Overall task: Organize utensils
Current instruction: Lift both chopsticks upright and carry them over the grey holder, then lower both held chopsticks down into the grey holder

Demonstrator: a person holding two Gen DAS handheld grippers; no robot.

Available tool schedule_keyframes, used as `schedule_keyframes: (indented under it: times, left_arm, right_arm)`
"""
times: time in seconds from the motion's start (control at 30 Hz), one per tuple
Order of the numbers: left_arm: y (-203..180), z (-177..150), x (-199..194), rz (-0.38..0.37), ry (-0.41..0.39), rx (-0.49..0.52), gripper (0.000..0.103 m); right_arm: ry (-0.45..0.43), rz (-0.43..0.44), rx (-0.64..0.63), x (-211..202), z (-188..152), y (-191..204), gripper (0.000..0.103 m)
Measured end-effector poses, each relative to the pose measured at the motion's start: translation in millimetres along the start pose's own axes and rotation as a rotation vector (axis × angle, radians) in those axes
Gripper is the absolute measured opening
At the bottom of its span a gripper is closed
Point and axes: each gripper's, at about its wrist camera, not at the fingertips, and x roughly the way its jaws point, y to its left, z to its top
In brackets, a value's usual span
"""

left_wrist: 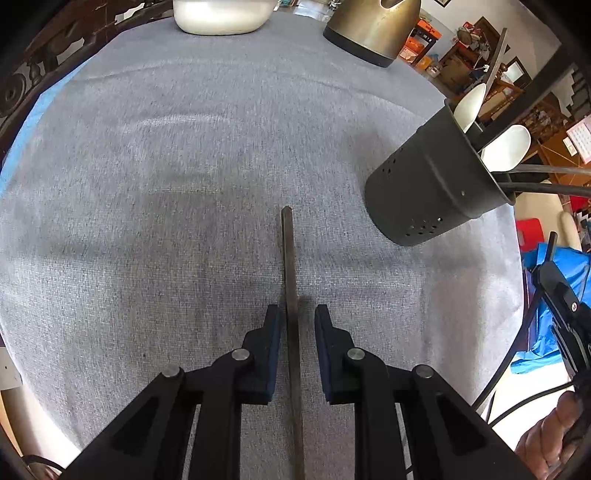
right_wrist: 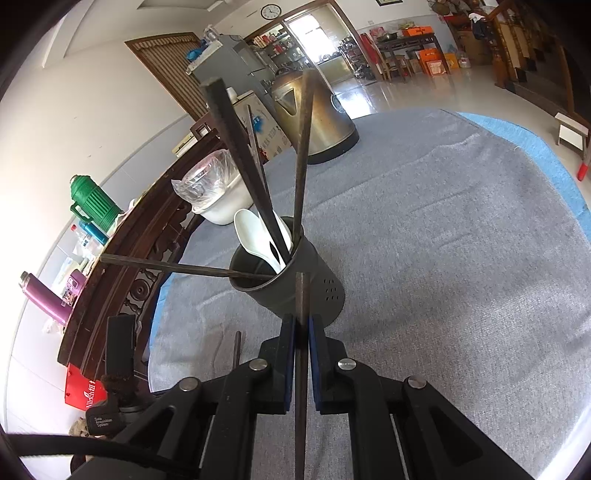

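A thin dark metal chopstick is seen lying on the grey woven tablecloth between the left gripper, whose narrowly parted jaws apparently touch it on one side only; another dark chopstick is clamped by the right gripper, before the black perforated utensil holder

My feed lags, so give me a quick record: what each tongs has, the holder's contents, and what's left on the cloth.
left tongs: open, one chopstick between the pads, gap on the right
right tongs: shut on a chopstick
holder: upright, with chopsticks and white spoons
cloth: kettle and white bowl at far edge
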Motion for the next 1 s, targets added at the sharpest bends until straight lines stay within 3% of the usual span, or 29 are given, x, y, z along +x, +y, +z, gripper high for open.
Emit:
schedule_keyframes:
  times: [0.13, 0.2, 0.4, 0.7, 1.0]
  left_arm:
    - [-4.7, 8.1, 6.3, -0.005, -0.018, 0.007, 0.018]
    - [-3.0, 11.6, 8.5, -0.001, -0.022, 0.002, 0.007]
    - [8.7, 12.3, -0.2, -0.03, -0.067, -0.03, 0.006]
    - [-7.7, -10.6, -74.7, -0.036, -0.27, 0.042, 0.005]
    - [-39.7, -25.0, -132.1, -0.083, -0.408, 0.101, 0.005]
  right_arm:
    - [0.002, 0.002, -0.004, 0.0, -1.1, 1.9, 0.008]
    - [0.0, 0.004, -0.005, -0.8, -1.2, 2.9, 0.008]
    - [-0.019, 0.004, -0.018, -6.9, -2.2, 6.6, 0.008]
    - [-0.145, 0.031, -0.066, -33.6, 2.6, 19.5, 0.008]
    - [-0.256, 0.049, -0.086, -61.6, 7.3, 29.9, 0.008]
